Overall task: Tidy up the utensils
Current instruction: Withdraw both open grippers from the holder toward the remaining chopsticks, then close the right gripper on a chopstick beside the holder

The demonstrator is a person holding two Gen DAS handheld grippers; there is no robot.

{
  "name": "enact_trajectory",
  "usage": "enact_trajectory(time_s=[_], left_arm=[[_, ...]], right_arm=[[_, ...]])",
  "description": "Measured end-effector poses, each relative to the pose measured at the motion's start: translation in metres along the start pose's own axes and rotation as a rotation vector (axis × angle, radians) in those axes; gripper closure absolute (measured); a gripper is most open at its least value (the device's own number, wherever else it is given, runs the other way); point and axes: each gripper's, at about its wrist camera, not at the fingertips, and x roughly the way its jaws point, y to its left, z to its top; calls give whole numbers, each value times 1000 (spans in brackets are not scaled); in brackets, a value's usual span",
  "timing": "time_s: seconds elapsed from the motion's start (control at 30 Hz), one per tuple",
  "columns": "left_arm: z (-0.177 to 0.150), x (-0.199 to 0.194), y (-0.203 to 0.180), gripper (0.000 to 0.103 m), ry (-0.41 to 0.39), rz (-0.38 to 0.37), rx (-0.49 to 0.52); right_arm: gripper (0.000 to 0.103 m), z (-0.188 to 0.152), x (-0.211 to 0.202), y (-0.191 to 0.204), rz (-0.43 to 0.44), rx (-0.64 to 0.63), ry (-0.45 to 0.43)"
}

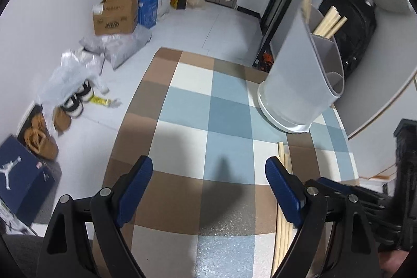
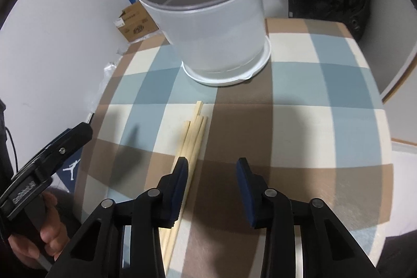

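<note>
Left gripper [image 1: 208,168] above the checked tablecloth [image 1: 182,100], jaws wide apart with nothing between them; right gripper [image 2: 212,168] lower over the same cloth, jaws partly apart and empty, its left finger just beside a bundle of loose chopsticks [image 2: 194,132] lying mid-surface; grey divided utensil holder [image 2: 216,30] upright on its white base near the far edge of the surface, with more chopsticks [image 1: 329,22] standing in a rear compartment.

Both grippers: black linkage arms, silver rivets, blue pads [image 1: 136,184]; white lettering on the handle
</note>
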Motion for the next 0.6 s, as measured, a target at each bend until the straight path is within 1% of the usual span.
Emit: enact_trajectory(time_s=[0.07, 0.1, 0.17, 0.2, 0.3, 0.33, 0.4, 0.53, 0.6], left_arm=[[1, 1, 3, 18, 6, -12, -19], [2, 0, 5, 18, 5, -15, -27], [3, -1, 8, 18, 3, -21, -38], [3, -2, 9, 18, 2, -21, -43], [6, -3, 13, 18, -7, -18, -65], [6, -4, 15, 18, -12, -17, -74], [8, -5, 17, 18, -16, -24, -88], [10, -4, 19, 18, -12, -47, -109], [10, -4, 19, 18, -11, -51, -109]], right_arm=[[67, 7, 10, 8, -19, -30, 37], [68, 7, 10, 8, -19, -30, 37], [75, 12, 18, 15, -55, -73, 63], [79, 14, 21, 18, -98, -91, 73], [80, 19, 25, 25, -157, -134, 80], [82, 20, 24, 27, -177, -142, 83], [83, 21, 25, 29, -194, -151, 94], [83, 23, 27, 39, -247, -213, 99], [82, 27, 30, 43, -255, -229, 103]])
